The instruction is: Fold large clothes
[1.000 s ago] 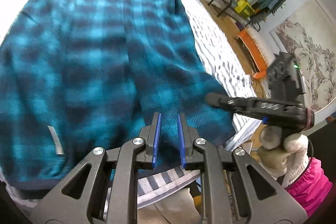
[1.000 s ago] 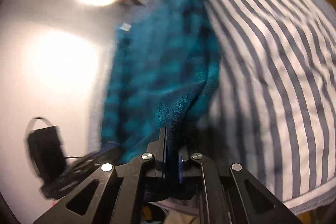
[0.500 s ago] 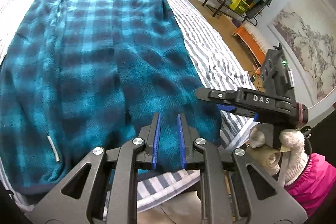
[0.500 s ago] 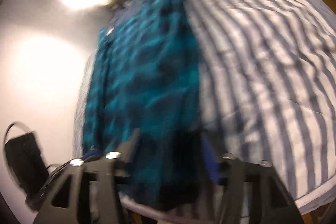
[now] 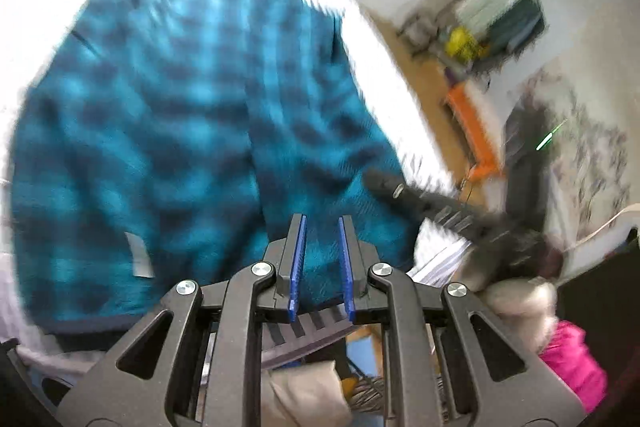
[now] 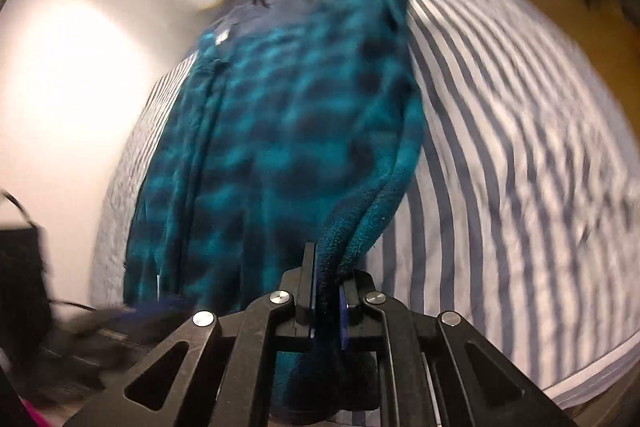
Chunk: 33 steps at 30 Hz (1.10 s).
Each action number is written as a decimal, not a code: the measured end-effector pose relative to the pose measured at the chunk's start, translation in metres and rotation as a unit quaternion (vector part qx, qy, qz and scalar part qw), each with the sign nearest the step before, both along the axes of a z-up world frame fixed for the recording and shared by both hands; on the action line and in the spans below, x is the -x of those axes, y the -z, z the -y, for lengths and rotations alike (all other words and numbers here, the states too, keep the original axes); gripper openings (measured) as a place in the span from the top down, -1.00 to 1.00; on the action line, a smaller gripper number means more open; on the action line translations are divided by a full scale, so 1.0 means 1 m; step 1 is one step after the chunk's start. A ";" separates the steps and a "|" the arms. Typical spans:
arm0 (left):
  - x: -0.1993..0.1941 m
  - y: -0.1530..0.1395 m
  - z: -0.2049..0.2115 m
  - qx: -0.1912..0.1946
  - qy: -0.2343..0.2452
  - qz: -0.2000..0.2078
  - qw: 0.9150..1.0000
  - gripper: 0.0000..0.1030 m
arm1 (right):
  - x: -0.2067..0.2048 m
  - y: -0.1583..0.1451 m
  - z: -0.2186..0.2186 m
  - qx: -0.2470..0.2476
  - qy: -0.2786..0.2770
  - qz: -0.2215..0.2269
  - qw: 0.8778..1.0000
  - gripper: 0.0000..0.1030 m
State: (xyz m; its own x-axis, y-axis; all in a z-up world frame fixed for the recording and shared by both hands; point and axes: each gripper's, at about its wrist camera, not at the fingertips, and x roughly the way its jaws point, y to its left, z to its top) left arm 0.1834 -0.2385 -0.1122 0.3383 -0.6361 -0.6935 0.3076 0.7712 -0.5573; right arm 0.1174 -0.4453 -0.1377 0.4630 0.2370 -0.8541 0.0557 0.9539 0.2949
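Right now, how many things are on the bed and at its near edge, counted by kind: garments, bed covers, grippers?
Garments: 1, the teal plaid fleece.
Bed covers: 1, the striped sheet.
Grippers: 2, the left gripper and the right gripper, each with its jaws on the fleece's near edge.
Total: 4

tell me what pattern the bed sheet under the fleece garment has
The cotton bed sheet has grey-blue and white stripes, clearest in the right wrist view, beside the teal checked fleece garment.
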 end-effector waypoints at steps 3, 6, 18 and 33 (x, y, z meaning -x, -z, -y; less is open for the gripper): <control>0.001 -0.043 -0.055 0.032 -0.054 0.039 0.997 0.73 | -0.008 -0.011 -0.031 0.067 -0.039 0.013 0.997 0.90; -0.003 -0.074 -0.105 0.052 -0.108 0.068 0.990 0.73 | -0.014 -0.016 -0.066 0.124 -0.079 0.023 0.989 0.89; -0.020 -0.071 -0.230 0.128 -0.228 0.049 0.964 0.73 | -0.039 0.022 -0.219 0.244 -0.259 0.007 0.934 0.89; -0.029 -0.066 -0.198 0.100 -0.196 0.054 0.974 0.73 | -0.024 -0.004 -0.184 0.115 -0.329 -0.002 0.937 0.35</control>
State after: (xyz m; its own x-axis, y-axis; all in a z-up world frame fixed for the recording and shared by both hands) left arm 0.2121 -0.0408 -0.0466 0.6460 -0.5627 -0.5158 0.0766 0.7201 -0.6897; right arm 0.1419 -0.2614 -0.1338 0.2789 0.2792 -0.9189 -0.5657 0.8209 0.0777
